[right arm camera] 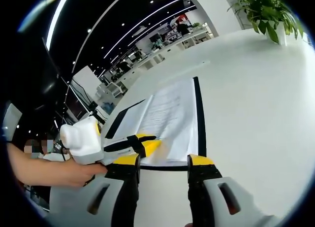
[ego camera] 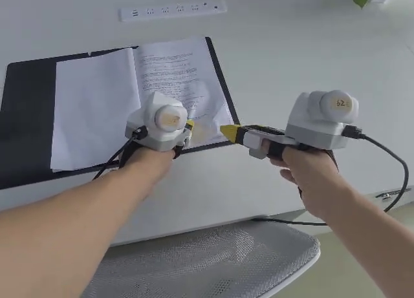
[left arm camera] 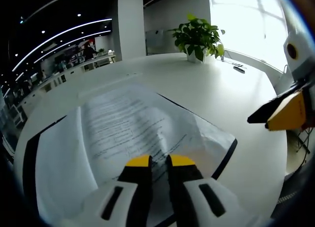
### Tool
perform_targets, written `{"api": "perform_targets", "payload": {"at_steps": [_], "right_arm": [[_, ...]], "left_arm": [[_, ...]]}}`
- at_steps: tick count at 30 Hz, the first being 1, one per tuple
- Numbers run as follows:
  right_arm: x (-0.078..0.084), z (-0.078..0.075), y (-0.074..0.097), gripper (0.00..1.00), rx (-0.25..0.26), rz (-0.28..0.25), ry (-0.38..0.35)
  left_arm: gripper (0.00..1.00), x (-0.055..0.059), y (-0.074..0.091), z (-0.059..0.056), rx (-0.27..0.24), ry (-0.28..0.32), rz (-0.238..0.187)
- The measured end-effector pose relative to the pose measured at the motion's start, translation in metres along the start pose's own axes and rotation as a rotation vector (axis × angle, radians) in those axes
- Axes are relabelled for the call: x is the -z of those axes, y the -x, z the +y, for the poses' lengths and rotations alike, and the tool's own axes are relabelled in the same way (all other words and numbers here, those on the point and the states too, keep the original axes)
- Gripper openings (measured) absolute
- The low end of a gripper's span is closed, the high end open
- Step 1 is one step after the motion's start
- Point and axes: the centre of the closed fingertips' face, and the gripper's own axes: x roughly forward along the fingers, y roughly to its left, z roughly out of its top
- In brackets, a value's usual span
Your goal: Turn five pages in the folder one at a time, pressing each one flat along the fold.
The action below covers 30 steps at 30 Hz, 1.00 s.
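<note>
The folder [ego camera: 26,117] is lying open on the worktop [ego camera: 291,52], at about 10 o'clock from the middle of the head view. Its right-hand page [ego camera: 174,72] is bulging up a little near the lower corner. I am holding the left hand-held gripper [left arm camera: 160,161] at that corner, at the page's 5 o'clock, with its jaws pressed almost together on the sheet's edge (a pinch on one sheet, as far as I can judge). I am working at the corner because a single page is likeliest to part from the stack there. The right hand-held gripper [right arm camera: 165,160] is hovering with its jaws spread, just off the folder at 3 o'clock, pointing at the same corner. I judge it is placed there ready to press along the fold once the page is over. A power strip [ego camera: 171,10] is lying at 12 o'clock beyond the folder.
</note>
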Motion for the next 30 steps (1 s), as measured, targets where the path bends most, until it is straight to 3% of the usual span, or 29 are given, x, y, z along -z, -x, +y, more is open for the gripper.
{"api": "perform_targets", "payload": {"at_steps": [14, 18, 27, 30], "right_arm": [[0.011, -0.011, -0.029, 0.34, 0.008, 0.054, -0.087], [0.01, -0.012, -0.031, 0.27, 0.009, 0.052, -0.091], [0.003, -0.019, -0.029, 0.01, 0.039, 0.017, -0.098], [0.0, -0.019, -0.029, 0.0, 0.037, 0.002, -0.12]], "left_arm": [[0.1, -0.002, 0.001, 0.0, -0.003, 0.028, -0.001], [0.1, -0.002, 0.001, 0.0, -0.002, 0.031, -0.002], [0.1, -0.002, -0.001, 0.002, -0.002, 0.037, -0.003], [0.1, -0.002, -0.002, 0.002, -0.001, 0.039, 0.0]]}}
